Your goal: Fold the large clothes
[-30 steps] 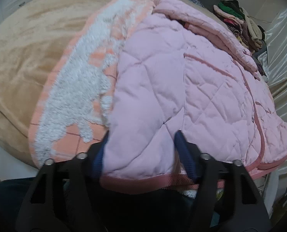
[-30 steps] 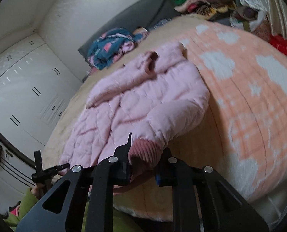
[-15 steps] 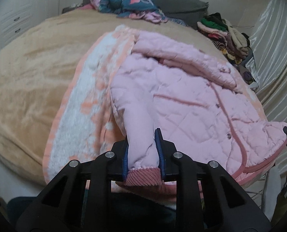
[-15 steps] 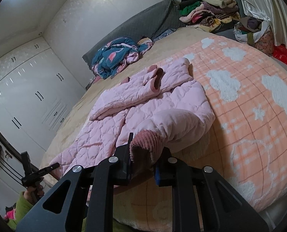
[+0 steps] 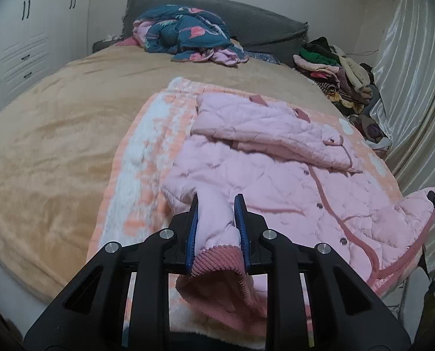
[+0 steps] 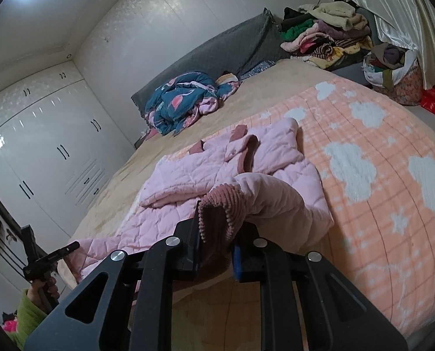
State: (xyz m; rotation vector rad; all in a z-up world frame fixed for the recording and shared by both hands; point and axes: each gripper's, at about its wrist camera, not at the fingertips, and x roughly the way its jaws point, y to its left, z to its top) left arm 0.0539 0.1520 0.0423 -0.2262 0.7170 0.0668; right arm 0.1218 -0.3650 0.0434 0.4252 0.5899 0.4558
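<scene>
Cuffs being gripped on both sides

Jacket (image 5: 276, 175) is being kept face-up on the blanket (image 5: 138, 175), and each ribbed cuff is being pinched: one by the left gripper (image 5: 216, 204), one by the right gripper (image 6: 217, 228). Slipping is being risked, since only thick, springy cuffs are being clamped; padded sleeves may also be dragging the body askew. No brand or writing is being shown.

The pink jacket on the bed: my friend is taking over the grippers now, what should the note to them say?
Left gripper: shut on one sleeve cuff.
Right gripper: shut on the other sleeve cuff.
The pink jacket lies spread on the peach cloud blanket, both sleeves held up off the blanket.
Done: both cuffs gripped.
Left: probably lay the sleeves across the body, then fold the jacket up.
</scene>
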